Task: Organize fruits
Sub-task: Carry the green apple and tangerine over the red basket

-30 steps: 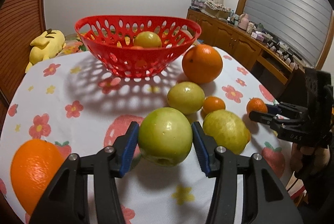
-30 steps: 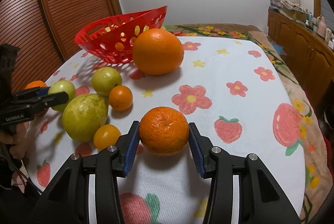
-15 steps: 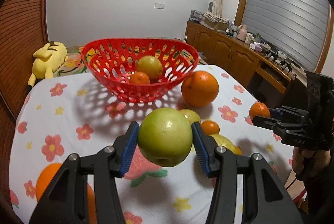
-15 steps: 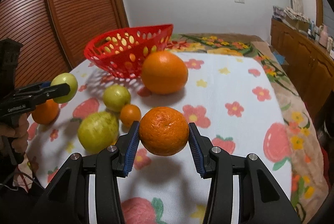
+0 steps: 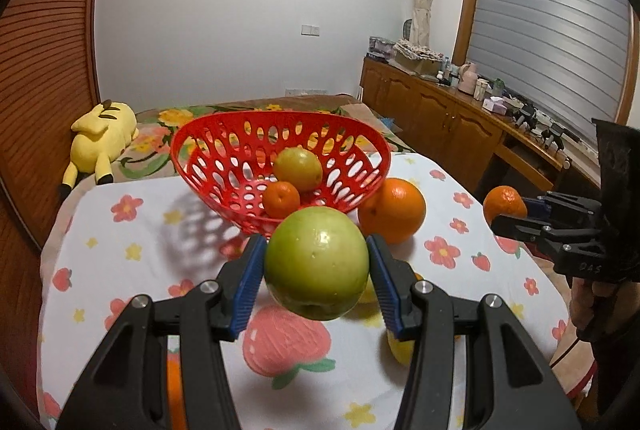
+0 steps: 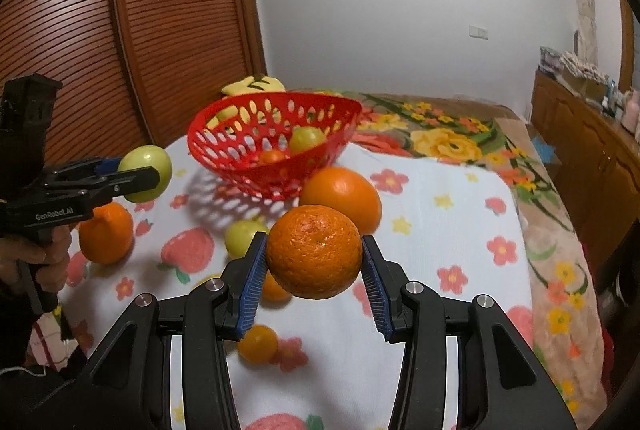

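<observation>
My left gripper (image 5: 316,272) is shut on a green apple (image 5: 317,262), held in the air in front of the red perforated basket (image 5: 208,165). The basket holds a yellow-green fruit (image 5: 298,169) and a small mandarin (image 5: 281,199). My right gripper (image 6: 314,270) is shut on a mandarin (image 6: 315,257), held above the table; it also shows at the right of the left wrist view (image 5: 505,205). The basket (image 6: 224,153) stands behind it. The left gripper with the apple (image 6: 146,173) shows at the left of the right wrist view.
A large orange (image 5: 391,210) lies right of the basket. Another orange (image 6: 106,233), a yellow-green fruit (image 6: 245,240) and small mandarins (image 6: 258,344) lie on the flowered tablecloth (image 6: 448,230). A yellow plush toy (image 5: 102,141) lies behind. A wooden cabinet (image 5: 448,121) stands at the right.
Both grippers have lifted their fruits off the table and risen; the basket now sits lower and closer ahead in both views.
</observation>
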A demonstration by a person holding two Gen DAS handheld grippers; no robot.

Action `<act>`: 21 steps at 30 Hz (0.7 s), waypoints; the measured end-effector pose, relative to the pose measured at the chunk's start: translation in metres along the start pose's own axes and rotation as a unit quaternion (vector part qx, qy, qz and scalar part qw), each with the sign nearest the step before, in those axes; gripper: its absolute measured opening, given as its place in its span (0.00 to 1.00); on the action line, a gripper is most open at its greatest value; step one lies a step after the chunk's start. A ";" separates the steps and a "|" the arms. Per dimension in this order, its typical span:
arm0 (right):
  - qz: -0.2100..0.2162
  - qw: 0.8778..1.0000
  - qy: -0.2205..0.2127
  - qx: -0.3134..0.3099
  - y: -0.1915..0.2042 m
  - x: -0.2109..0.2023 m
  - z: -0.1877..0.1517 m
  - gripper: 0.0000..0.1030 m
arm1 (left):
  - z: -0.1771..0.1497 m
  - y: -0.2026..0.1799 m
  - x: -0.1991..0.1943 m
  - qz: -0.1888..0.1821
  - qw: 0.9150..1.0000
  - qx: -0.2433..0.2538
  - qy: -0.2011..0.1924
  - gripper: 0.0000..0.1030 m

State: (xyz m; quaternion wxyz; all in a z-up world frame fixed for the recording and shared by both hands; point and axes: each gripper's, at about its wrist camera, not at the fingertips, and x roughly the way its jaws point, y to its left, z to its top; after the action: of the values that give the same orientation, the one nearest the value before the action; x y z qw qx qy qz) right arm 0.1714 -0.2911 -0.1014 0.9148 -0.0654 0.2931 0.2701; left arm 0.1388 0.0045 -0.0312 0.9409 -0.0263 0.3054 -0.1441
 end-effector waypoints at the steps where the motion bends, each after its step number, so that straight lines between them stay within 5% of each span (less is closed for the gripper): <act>1: 0.000 1.000 -0.001 -0.002 0.000 0.000 0.002 0.45 | 0.002 0.001 0.000 0.000 1.000 0.000 -0.001 0.49; 21: 0.037 0.998 0.012 -0.040 0.022 0.035 0.052 0.45 | 0.027 0.010 0.042 0.018 0.999 0.004 0.027 0.49</act>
State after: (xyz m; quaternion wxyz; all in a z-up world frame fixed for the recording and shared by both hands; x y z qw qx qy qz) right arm 0.2093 -0.2418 -0.0773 0.8972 -0.0938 0.2953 0.3148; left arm 0.1898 0.0011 -0.0341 0.9349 -0.0131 0.3301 -0.1295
